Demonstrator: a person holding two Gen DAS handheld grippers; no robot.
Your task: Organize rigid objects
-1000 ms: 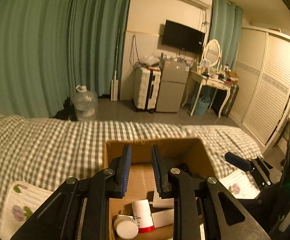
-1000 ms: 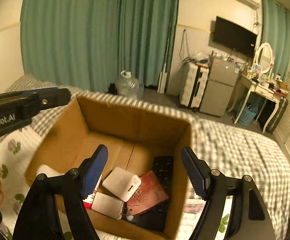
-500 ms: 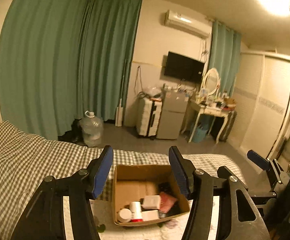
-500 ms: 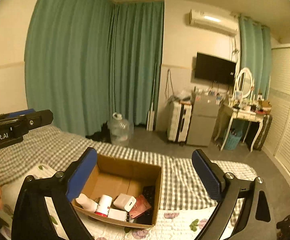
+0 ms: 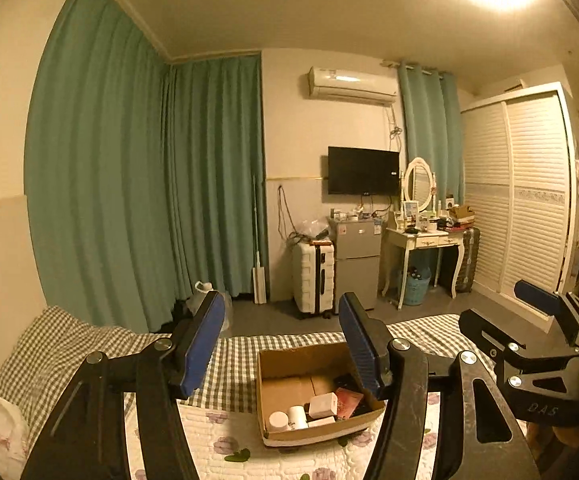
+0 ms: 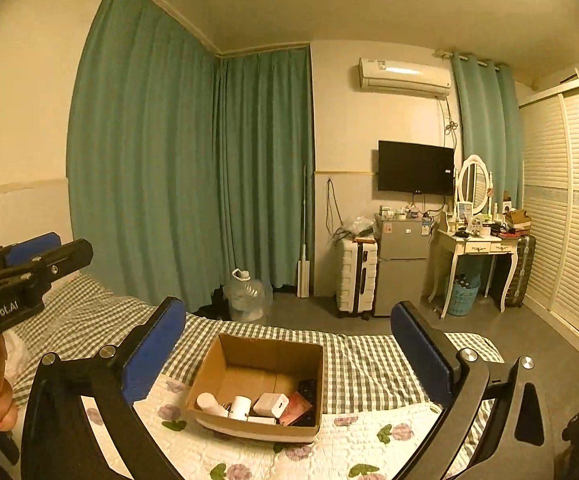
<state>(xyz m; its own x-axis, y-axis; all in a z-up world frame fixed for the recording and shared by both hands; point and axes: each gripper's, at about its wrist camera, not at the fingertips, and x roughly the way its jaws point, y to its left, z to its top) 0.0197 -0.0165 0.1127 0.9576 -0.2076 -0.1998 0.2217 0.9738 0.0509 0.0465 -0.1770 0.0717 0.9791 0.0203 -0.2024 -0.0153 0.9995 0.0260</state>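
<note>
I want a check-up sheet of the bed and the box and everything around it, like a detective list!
Surface: floral white quilt over a grey checked bedsheet.
Job's things: open brown cardboard box on the quilt, holding a white cylindrical bottle, a white square box, a reddish flat packet and a black item.
Clutter: nothing seen on the quilt beside the box.
Grippers: left hand-held gripper open, empty; right hand-held gripper open, empty; both well away from the box.
Cables: wires dangling on the far wall.
Surroundings: green curtains, white suitcase, clear water jug.
</note>
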